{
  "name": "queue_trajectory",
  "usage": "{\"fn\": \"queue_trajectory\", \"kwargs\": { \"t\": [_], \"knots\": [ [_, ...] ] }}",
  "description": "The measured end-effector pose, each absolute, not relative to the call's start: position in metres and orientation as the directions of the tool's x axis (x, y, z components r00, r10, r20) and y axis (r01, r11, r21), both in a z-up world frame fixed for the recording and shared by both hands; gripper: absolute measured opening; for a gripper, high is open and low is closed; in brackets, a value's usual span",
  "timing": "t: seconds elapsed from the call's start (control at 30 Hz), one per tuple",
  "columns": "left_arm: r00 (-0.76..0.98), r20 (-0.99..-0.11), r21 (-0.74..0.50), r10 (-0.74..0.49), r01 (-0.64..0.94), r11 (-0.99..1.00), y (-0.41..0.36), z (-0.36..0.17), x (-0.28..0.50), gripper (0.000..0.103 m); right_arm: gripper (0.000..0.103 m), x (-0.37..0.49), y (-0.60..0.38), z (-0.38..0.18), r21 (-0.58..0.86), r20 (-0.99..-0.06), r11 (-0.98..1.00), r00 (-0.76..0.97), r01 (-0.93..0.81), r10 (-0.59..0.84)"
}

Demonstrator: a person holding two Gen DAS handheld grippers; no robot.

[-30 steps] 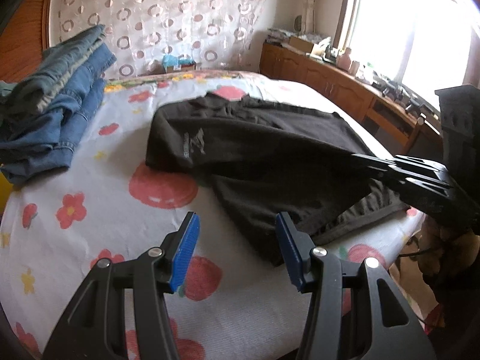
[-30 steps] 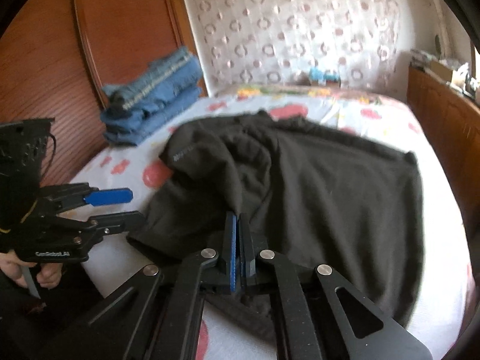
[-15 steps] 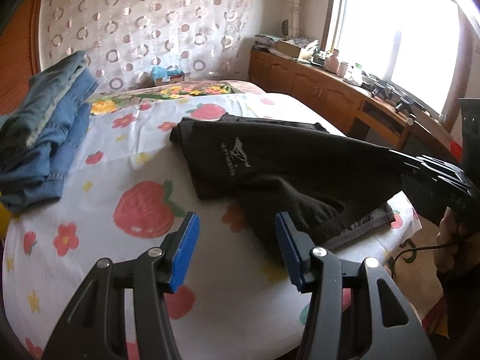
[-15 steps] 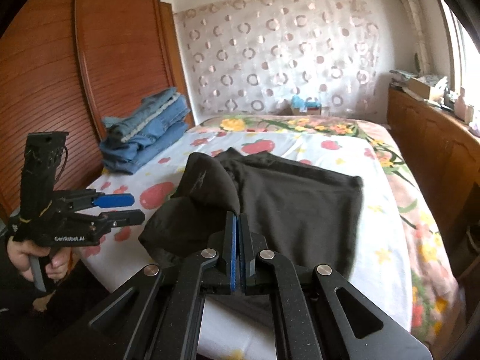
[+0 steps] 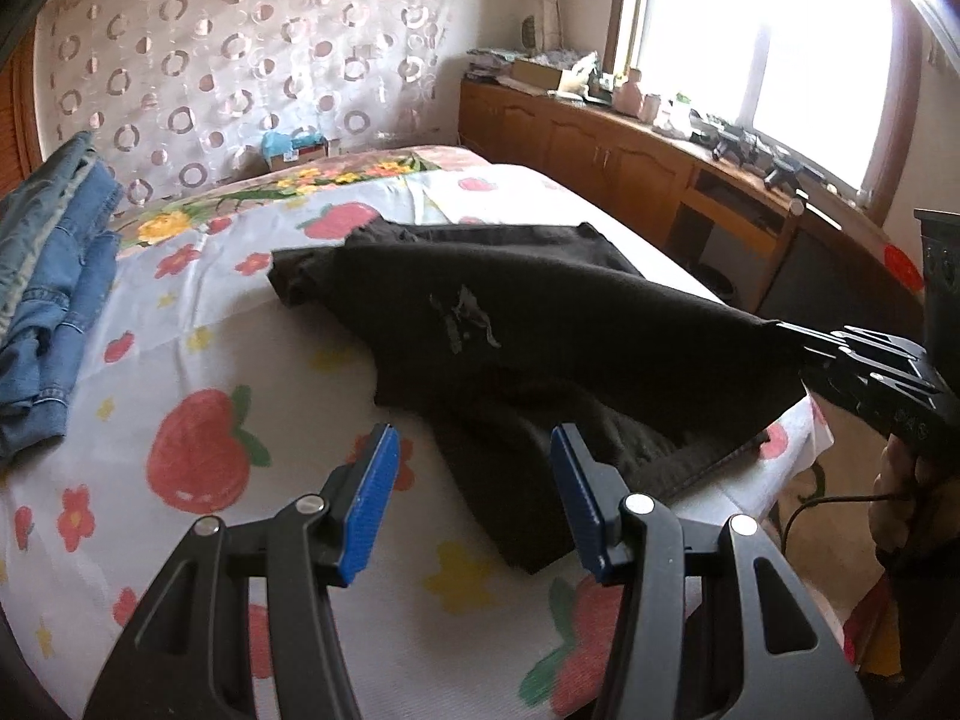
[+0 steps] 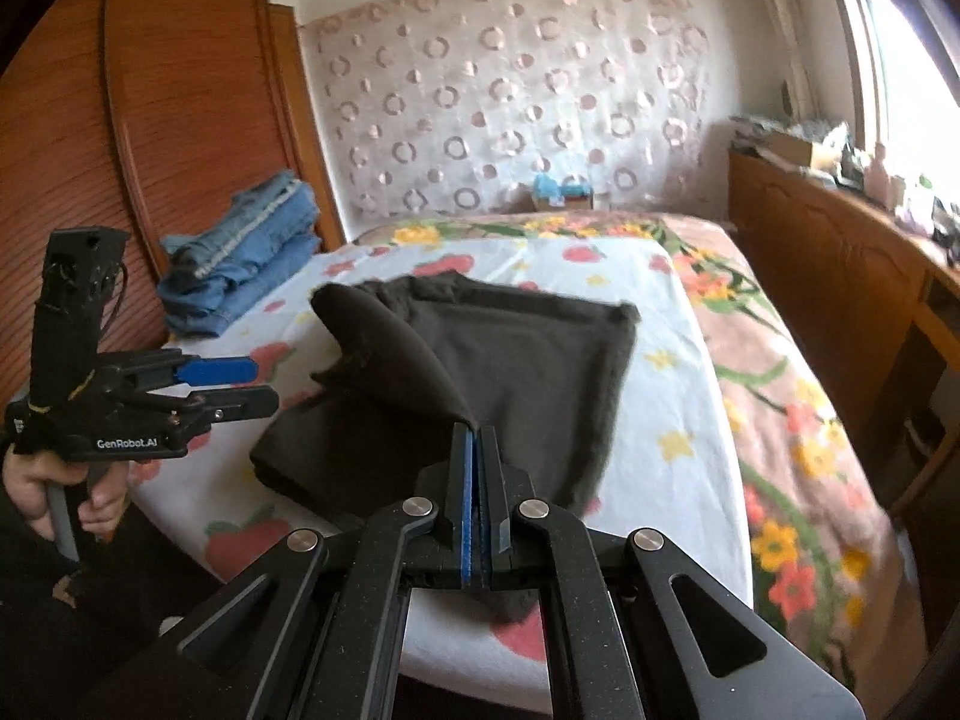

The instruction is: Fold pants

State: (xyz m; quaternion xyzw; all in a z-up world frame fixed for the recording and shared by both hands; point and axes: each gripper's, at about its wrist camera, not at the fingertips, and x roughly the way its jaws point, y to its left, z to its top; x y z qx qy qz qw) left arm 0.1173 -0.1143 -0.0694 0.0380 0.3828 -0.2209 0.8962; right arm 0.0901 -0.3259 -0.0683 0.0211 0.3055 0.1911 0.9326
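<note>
Black pants [image 5: 528,324] [image 6: 522,354] lie on the flowered bed sheet [image 5: 198,372], part of them lifted off the bed. My right gripper [image 6: 477,450] is shut on an edge of the black cloth and holds it taut above the bed; it enters the left wrist view [image 5: 786,330] from the right. My left gripper [image 5: 474,468] hovers open over the sheet at the near corner of the pants, with nothing between its blue pads [image 5: 372,504]. In the right wrist view the left gripper [image 6: 264,384] sits to the left of the pants, held by a hand [image 6: 36,480].
A stack of folded blue jeans [image 5: 48,276] [image 6: 246,252] rests at the bed's far left beside a wooden headboard [image 6: 180,90]. A low wooden cabinet [image 5: 630,162] with clutter runs under the window on the right. The bed's edge [image 5: 798,420] is close to the right gripper.
The right gripper has pulled the black cloth back toward the bed's near edge and lifted it, so the pants have slid and doubled over. The left gripper has moved sideways, still open.
</note>
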Motion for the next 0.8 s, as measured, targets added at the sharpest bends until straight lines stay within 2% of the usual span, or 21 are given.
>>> {"fn": "queue_trajectory", "kwargs": {
  "t": [0.3, 0.7, 0.77, 0.8],
  "knots": [
    [0.573, -0.748, -0.077, -0.335, 0.426, 0.901, -0.127, -0.089, 0.117, 0.052, 0.000, 0.095, -0.340, -0.104, 0.168, -0.627, 0.945, 0.709, -0.282, 0.323],
    [0.557, -0.757, -0.097, -0.342, 0.421, 0.902, -0.123, -0.098, 0.118, 0.052, 0.000, 0.096, -0.345, -0.116, 0.175, -0.644, 0.950, 0.700, -0.258, 0.309],
    [0.565, -0.750, -0.100, -0.344, 0.418, 0.903, -0.122, -0.096, 0.117, 0.052, 0.005, 0.096, -0.346, -0.115, 0.181, -0.643, 0.950, 0.700, -0.256, 0.311],
    [0.568, -0.746, -0.103, -0.347, 0.417, 0.903, -0.119, -0.095, 0.116, 0.052, 0.014, 0.096, -0.346, -0.114, 0.177, -0.644, 0.952, 0.702, -0.249, 0.304]
  ]
}}
